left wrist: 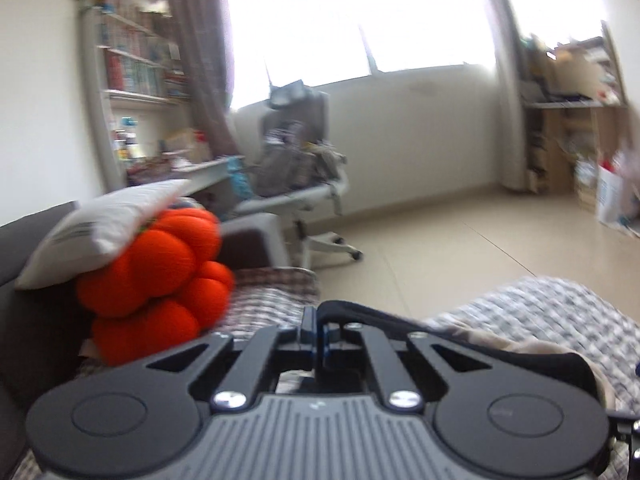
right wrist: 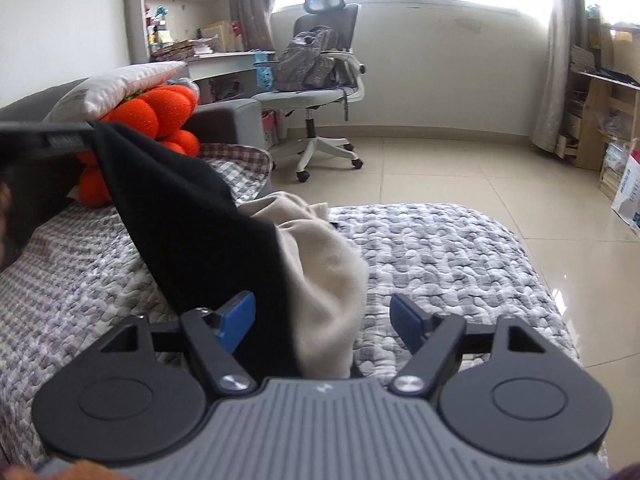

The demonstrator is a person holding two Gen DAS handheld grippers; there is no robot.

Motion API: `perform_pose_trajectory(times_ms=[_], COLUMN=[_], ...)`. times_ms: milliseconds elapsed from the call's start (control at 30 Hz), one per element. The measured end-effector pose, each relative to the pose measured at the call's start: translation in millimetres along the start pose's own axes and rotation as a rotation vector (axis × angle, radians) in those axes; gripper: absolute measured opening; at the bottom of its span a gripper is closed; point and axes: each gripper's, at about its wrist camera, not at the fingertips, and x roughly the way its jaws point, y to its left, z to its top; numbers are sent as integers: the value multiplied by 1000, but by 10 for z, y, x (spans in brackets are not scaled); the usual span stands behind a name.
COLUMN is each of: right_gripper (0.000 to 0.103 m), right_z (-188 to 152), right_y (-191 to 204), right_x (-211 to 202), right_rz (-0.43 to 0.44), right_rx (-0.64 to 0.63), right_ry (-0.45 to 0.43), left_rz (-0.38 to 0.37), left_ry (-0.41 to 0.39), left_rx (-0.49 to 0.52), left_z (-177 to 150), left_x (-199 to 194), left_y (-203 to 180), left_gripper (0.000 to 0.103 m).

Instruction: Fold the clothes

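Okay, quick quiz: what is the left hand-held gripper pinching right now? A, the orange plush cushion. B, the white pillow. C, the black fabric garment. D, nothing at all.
C: the left hand-held gripper has its jaws shut on an edge of the black fabric garment, which hangs from it across the grey quilted bed cover.

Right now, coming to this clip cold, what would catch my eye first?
Likely the bright orange lumpy plush cushion wedged under a white pillow at the sofa's left end. Next, the black cloth garment lifted in a taut sheet by the left gripper, shut on its edge, above a crumpled beige garment on the grey quilted cover. The right gripper stands open around both.
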Motion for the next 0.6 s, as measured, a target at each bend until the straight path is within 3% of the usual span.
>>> perform_pose_trajectory(times_ms=[267,600], right_gripper=[82,83], right_z=[-24,-144], right_y=[125,512], right_x=[-8,-56], right_rz=[43,127], right_rx=[-69,-250], right_ry=[0,24], left_rz=[164,286], left_ry=[-15,134], left_rx=[-171,-267], left_z=[-63,-485], left_x=[-321,-188], left_y=[804,1530], left_gripper=[3,3])
